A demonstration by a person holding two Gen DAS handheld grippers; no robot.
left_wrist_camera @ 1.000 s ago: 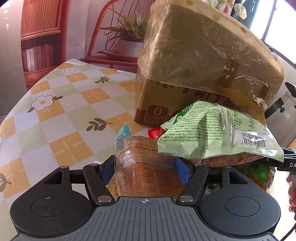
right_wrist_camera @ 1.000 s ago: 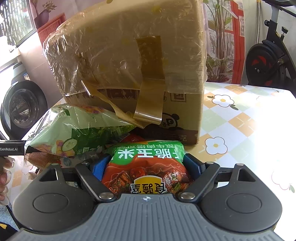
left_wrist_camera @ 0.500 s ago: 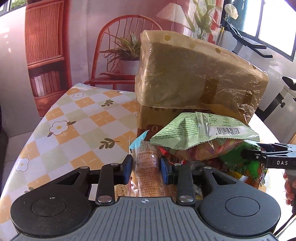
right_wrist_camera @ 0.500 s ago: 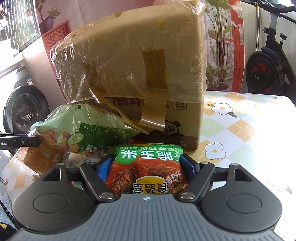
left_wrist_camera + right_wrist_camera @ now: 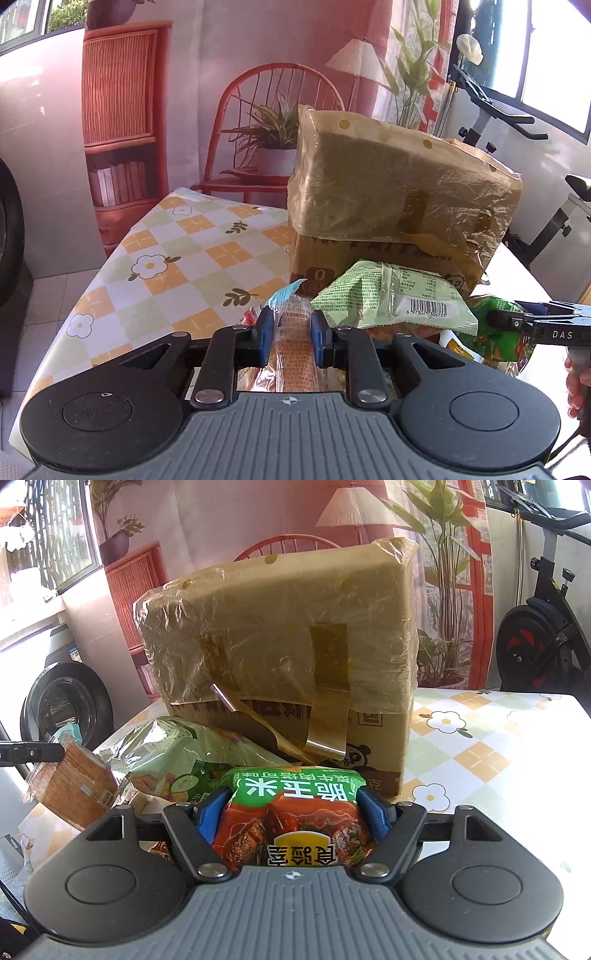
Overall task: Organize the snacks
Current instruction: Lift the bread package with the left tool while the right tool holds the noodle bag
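Observation:
My left gripper [image 5: 292, 334] is shut on a clear packet of orange crackers [image 5: 295, 354], held above the table edge; the packet also shows in the right wrist view [image 5: 74, 786]. My right gripper [image 5: 293, 812] is shut on a green and red corn snack bag [image 5: 295, 823], which also shows in the left wrist view [image 5: 498, 332]. A pale green snack bag [image 5: 399, 295] lies on the snack pile between them, in front of the cardboard box [image 5: 388, 199]; the bag [image 5: 184, 760] and the box [image 5: 288, 646] also show in the right wrist view.
The box is wrapped in plastic film and tape and stands on a flowered checked tablecloth [image 5: 177, 258]. A red chair with a potted plant [image 5: 273, 147] stands behind the table. An exercise bike [image 5: 543, 635] is at the right, a washing machine [image 5: 62, 705] at the left.
My left gripper has closed tighter on the cracker packet and lifted back, away from the box. My right gripper has lifted back with the corn snack bag still in it.

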